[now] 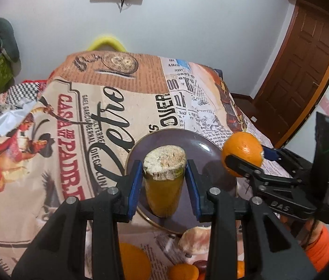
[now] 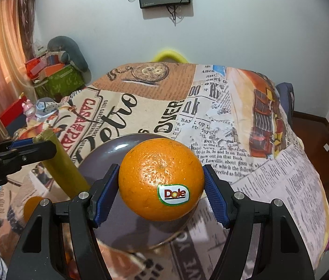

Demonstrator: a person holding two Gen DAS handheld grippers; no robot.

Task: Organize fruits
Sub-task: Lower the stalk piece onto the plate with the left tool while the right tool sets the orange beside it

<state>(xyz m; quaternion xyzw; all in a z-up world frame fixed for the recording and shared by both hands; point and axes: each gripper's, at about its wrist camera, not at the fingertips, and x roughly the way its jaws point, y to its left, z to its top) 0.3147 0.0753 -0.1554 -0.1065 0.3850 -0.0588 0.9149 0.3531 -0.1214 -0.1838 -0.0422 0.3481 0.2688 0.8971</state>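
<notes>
- Fruit is carried in both grippers above a dark plate (image 1: 201, 149) that stands on a bench covered with a printed cloth (image 1: 75, 116).
- The left gripper (image 1: 163, 179) is seen nearly closed around a yellow-green cut stalk (image 1: 163, 193), apparently a length of sugarcane; in this view a narrow gap seems to show beside each pad, yet the piece hangs clear of the plate, so it is judged to be pinched.
- The right gripper (image 2: 162, 191) is pressed on an orange (image 2: 161, 179) at its widest girth, with the sticker (image 2: 173, 194) turned toward the camera; the orange is held over the near part of the plate.
- The orange is judged fairly heavy and firm, with a waxy, slightly slippery peel; it is best taken across the middle, since a hold nearer top or bottom could let it squirt out.
- The stalk is judged stiff and light, with a smooth rind and a rough fibrous cut end (image 1: 164, 162); a hold on the rind just below that end looks sound, though it may swing or slip if the pinch is loose.
- More oranges (image 1: 183, 271) and a peeled piece (image 1: 194, 240) lie on the cloth just beside the plate's near rim.
</notes>
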